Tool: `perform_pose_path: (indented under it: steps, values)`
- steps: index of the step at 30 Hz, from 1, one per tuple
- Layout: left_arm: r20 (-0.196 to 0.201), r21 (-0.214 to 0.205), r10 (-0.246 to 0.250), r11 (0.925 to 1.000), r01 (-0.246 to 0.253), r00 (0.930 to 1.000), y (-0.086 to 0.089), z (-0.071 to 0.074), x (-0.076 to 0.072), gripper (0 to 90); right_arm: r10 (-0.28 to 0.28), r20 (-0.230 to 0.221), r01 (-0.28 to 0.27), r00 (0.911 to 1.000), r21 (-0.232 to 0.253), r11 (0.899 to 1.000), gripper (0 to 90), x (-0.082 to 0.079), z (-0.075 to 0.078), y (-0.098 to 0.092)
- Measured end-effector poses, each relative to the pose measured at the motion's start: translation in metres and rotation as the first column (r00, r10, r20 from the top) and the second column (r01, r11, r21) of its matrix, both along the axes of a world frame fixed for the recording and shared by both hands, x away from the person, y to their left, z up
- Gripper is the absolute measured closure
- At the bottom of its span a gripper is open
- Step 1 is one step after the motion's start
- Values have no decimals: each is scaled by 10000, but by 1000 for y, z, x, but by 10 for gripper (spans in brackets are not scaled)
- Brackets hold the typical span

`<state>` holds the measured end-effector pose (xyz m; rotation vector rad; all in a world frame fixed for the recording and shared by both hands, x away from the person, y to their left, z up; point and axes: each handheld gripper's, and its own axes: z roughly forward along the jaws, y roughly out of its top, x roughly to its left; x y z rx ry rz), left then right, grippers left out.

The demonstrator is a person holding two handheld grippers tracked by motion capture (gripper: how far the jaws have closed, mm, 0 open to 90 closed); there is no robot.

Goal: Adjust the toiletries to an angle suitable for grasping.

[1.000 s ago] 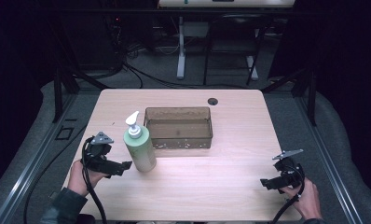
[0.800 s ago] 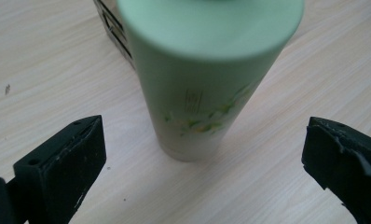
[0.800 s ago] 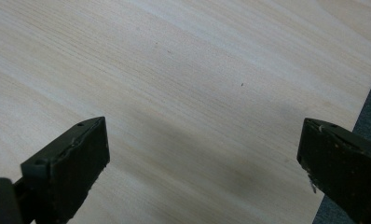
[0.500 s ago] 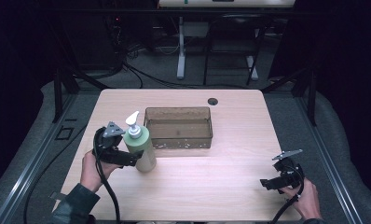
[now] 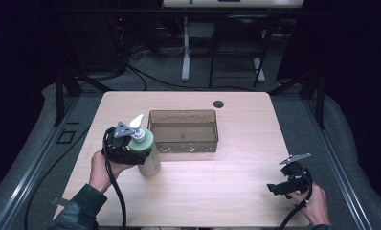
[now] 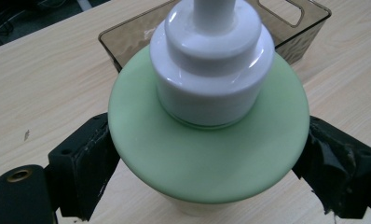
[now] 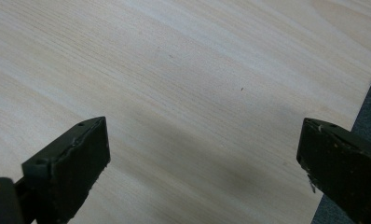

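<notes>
Fingers [image 6: 88,170] of the left gripper [image 6: 207,175] stood on either side of the soap bottle [image 6: 207,154], just under its green shoulder. The jaws had just been closing with the bottle between them; in the left gripper view both pads looked to be at the bottle's sides, but firm pressure could not be confirmed. Right gripper [image 7: 202,163] was wide open with nothing between its jaws, held low over bare wood near the front right corner of the tabletop [image 5: 236,187].

Bottle stood upright on the left half of the tabletop, just off the front left corner of the brown bin [image 5: 184,130], touching or nearly so.

Handling, judged: rigid plastic body, smooth and round, so likely slippery against flat pads; weight depends on fill, which could not be read. Tall and narrow, so it would tip if pushed high up. White pump [image 5: 137,125] on top is no place to grip; it would depress or turn. Best hold is across the body below the shoulder, where the wider green rim can rest on the pads if the bottle slides.

Count: one soap bottle, one bin (nothing seen inside), two grippers, one dark round hole [image 5: 218,103] near the far edge.
</notes>
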<state>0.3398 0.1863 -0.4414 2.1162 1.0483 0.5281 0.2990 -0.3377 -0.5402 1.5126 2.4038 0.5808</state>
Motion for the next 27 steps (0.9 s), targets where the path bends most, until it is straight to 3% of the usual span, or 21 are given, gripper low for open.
perform_pose_path:
  steps: [7,16,21,27]
  values:
    - [198,-169,-759,9969,762,9969,-2,-3,4,121,29,-18,-28,10000,60,10000,22,0,-1,1]
    - [83,-367,-1308,9907,1310,9914,-9,-4,12,123,51,-58,-51,10000,13,10000,23,0,-2,1]
    - [101,-331,-1753,9839,1755,9845,-18,-3,17,123,60,-45,-60,10000,2,10000,25,0,-2,1]
    - [-38,-488,-2353,9708,2348,9719,-27,-4,24,123,69,-101,-69,9999,34,10000,27,0,-3,1]
